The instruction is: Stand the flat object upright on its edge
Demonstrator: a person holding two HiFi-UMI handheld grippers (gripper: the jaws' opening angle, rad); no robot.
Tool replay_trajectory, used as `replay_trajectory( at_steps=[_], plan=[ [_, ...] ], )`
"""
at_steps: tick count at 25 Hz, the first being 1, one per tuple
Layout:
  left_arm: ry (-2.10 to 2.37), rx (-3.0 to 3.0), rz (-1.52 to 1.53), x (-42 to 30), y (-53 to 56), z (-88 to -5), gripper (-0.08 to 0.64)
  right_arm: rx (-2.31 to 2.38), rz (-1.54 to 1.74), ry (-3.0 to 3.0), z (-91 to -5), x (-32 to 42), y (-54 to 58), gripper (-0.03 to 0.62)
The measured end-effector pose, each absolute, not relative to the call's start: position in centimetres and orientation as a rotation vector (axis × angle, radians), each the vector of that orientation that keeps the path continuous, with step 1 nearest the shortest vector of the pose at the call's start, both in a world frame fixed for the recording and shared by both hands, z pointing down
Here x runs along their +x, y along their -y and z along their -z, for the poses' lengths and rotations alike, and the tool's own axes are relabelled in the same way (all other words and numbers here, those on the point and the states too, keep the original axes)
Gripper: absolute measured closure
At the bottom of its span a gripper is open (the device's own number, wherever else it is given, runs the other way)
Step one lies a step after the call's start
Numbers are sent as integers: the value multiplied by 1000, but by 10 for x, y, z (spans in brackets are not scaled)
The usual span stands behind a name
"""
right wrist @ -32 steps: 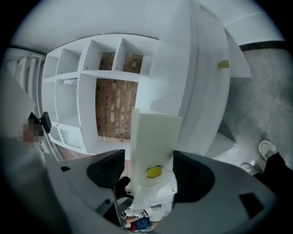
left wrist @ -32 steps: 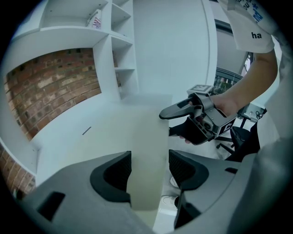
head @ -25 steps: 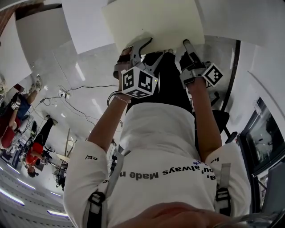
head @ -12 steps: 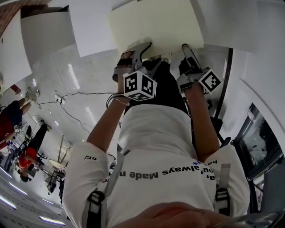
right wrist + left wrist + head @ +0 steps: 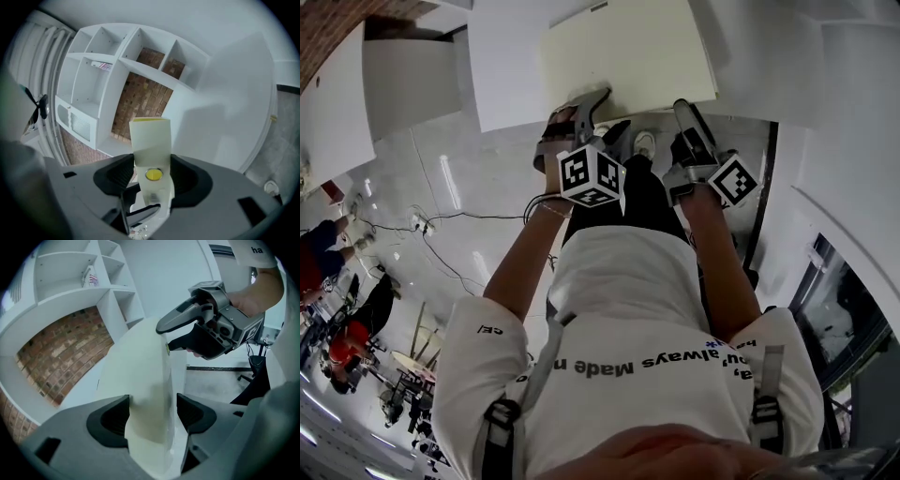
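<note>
The flat object is a pale cream board (image 5: 628, 56), held out in front of the person with a gripper at each near corner. In the left gripper view the board (image 5: 140, 380) stands edge-on between the jaws. My left gripper (image 5: 152, 413) is opening: its left pad lies against the board and a thin gap shows at the right pad. The right gripper (image 5: 152, 173) is closing, and both pads meet the board's edge (image 5: 150, 136) by a small yellow dot (image 5: 154, 175). From the head view, the left gripper (image 5: 586, 98) and right gripper (image 5: 682, 108) both reach the board's near edge.
A white shelf unit (image 5: 122, 70) with a brick wall (image 5: 70, 352) behind it stands ahead. White tabletops (image 5: 516, 66) surround the board. Cables (image 5: 441, 220) run over the floor at left, where other people (image 5: 337, 244) sit. A chair base (image 5: 255, 371) stands at right.
The board and both grippers have moved up and a little right in the head view, away from the body. The person's shoe now shows between the grippers.
</note>
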State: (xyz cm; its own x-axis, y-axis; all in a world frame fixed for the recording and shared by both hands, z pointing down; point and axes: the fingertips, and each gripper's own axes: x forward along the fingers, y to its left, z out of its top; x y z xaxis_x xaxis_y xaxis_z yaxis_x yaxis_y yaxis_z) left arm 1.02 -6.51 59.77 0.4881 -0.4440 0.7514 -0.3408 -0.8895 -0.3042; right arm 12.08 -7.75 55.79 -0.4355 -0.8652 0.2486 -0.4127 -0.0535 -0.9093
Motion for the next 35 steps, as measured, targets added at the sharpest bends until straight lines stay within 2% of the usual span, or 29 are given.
replay_trajectory(
  at_steps=[9,17,22,35],
  plan=[
    [-825,-2563,1342,-28,86,-578,272,-1208,1324,-2063,-496,70,96,351],
    [-970,-2593,1308,-40,99,-586,273,-1099,1239,-2309,-478,40,94,351],
    [-1061,-2666,1269,-71,109,-594,279,-1033,1170,-2485,-468,-9,97,351],
    [-1116,-2657,1240,-102,128,-596,279,-1156,835,-3056,-500,-68,111,347]
  ],
)
